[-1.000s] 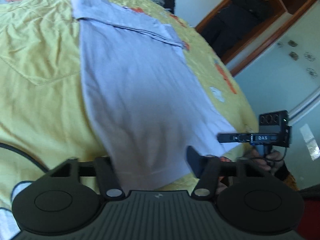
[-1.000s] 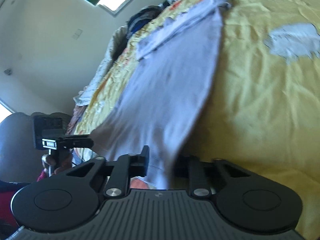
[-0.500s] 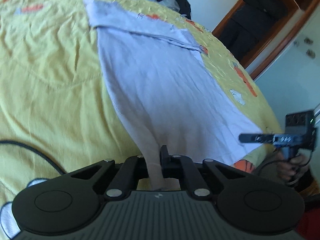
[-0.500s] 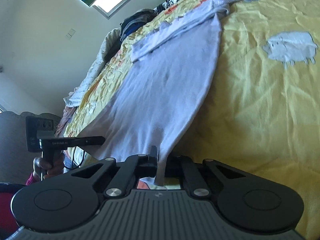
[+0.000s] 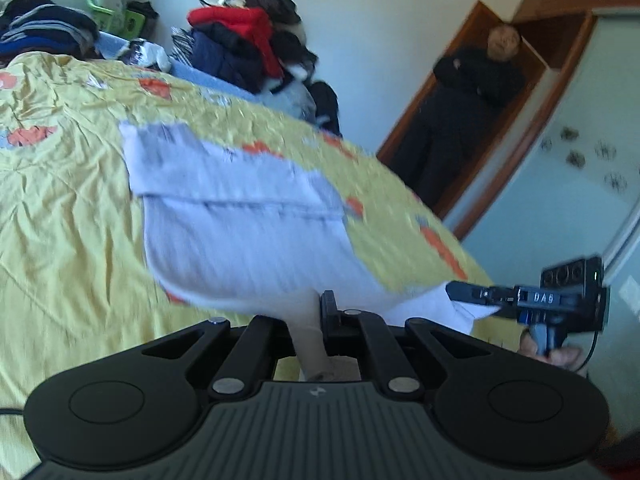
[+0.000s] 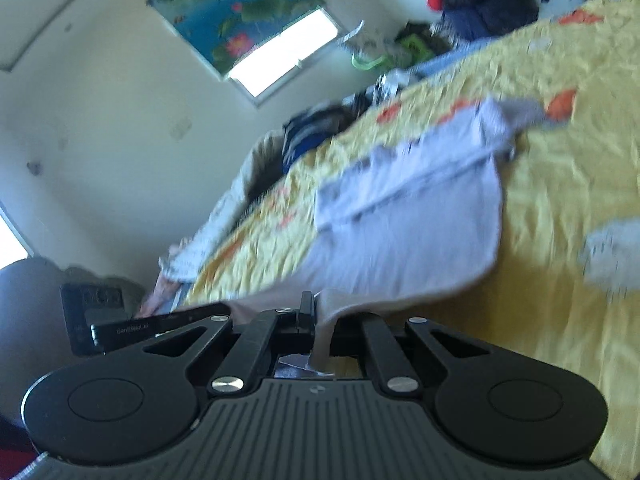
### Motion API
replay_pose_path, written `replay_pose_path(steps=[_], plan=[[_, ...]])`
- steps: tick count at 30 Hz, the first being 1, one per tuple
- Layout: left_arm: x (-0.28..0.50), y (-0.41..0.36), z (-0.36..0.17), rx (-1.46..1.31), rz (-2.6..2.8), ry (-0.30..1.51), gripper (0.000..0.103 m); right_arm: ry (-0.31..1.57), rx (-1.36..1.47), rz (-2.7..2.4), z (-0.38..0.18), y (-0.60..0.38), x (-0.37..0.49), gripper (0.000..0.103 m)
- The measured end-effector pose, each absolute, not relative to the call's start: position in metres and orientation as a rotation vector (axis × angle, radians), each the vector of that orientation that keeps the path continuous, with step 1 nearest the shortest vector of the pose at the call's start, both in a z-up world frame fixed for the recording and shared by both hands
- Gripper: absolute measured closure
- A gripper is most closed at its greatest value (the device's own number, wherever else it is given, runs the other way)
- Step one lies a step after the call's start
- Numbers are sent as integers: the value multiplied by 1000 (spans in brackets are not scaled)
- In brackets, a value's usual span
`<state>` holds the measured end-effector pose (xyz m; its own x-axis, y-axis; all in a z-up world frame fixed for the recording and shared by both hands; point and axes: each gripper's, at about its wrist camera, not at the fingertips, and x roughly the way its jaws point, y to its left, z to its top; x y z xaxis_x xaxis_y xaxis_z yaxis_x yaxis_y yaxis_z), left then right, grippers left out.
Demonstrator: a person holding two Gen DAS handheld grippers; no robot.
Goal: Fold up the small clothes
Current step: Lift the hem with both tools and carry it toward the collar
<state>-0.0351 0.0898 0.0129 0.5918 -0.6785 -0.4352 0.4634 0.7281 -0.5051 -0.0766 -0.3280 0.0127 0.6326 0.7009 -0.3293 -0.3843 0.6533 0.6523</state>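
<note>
A pale lilac garment (image 5: 244,240) lies on a yellow bedspread (image 5: 60,208), its sleeves folded across the far end. My left gripper (image 5: 312,320) is shut on one near corner of its hem, and the cloth rises off the bed in a pinched ridge. My right gripper (image 6: 316,324) is shut on the other near corner of the same garment (image 6: 408,236). In the left wrist view the right gripper (image 5: 460,294) grips the hem at the right, a hand under it. In the right wrist view the left gripper (image 6: 160,322) shows at the left.
Piles of dark and red clothes (image 5: 248,40) sit at the far end of the bed. A person in dark clothes (image 5: 460,120) stands in a wooden doorway. A window (image 6: 284,56) under a flower picture is on the far wall. A sheep print (image 6: 612,252) marks the bedspread.
Both grippers closed on the near hem corners, then rose and tipped up. The near half of the garment has lifted off the bed.
</note>
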Motion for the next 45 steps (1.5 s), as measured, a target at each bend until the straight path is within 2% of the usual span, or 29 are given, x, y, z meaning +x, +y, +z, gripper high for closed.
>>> replay_pose_path(steps=[6,14,33,45], plan=[[-11,99,21,-427,-576,586,100,512,566,555,27,-339,-55,96],[13,82,24,-346,-453,559,100,434,465,415,31,-314,-26,96],[38,37,14,-120,-293,594,100,446,398,268,7,-295,3,96],[44,36,12,-115,-279,586,100,426,377,229,3,-291,1,96]])
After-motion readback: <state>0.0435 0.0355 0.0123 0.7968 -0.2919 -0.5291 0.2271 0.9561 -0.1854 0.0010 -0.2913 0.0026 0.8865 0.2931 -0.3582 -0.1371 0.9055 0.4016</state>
